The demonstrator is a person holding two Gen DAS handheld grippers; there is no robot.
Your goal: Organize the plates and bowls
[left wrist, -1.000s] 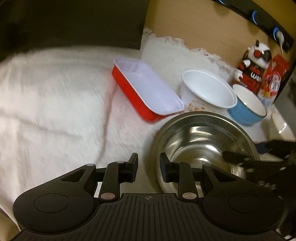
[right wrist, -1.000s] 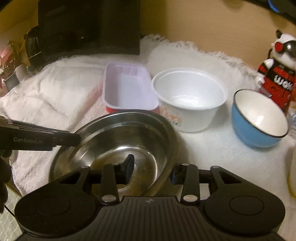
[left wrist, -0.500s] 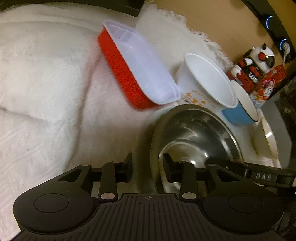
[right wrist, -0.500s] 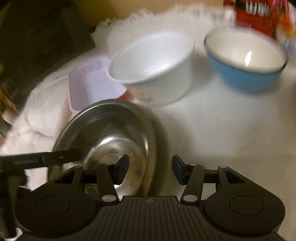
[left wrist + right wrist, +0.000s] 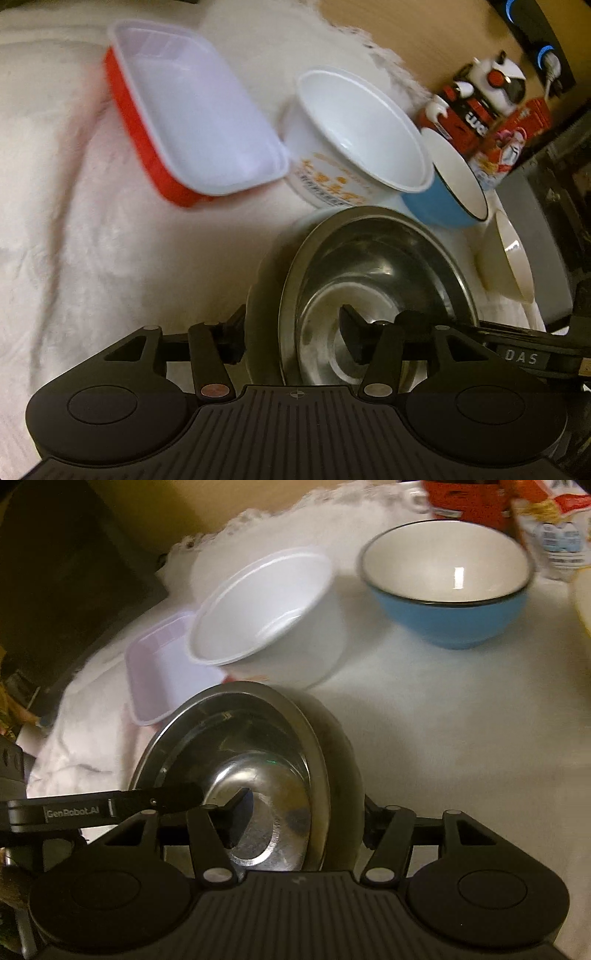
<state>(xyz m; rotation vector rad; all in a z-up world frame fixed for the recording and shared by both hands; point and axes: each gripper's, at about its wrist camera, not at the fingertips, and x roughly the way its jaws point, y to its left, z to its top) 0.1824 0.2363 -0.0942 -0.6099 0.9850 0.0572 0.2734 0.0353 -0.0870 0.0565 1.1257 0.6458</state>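
The steel bowl (image 5: 373,280) sat on the white cloth (image 5: 92,229), nearest the cameras. The left gripper (image 5: 295,338) straddled its left rim, jaws opening, one finger inside and one outside with a gap to the wall. The right gripper (image 5: 303,819) straddled the right rim likewise, jaws opening. Just behind stood the white paper bowl (image 5: 354,133), touching the red tray (image 5: 184,122), with the blue bowl (image 5: 447,587) near it.
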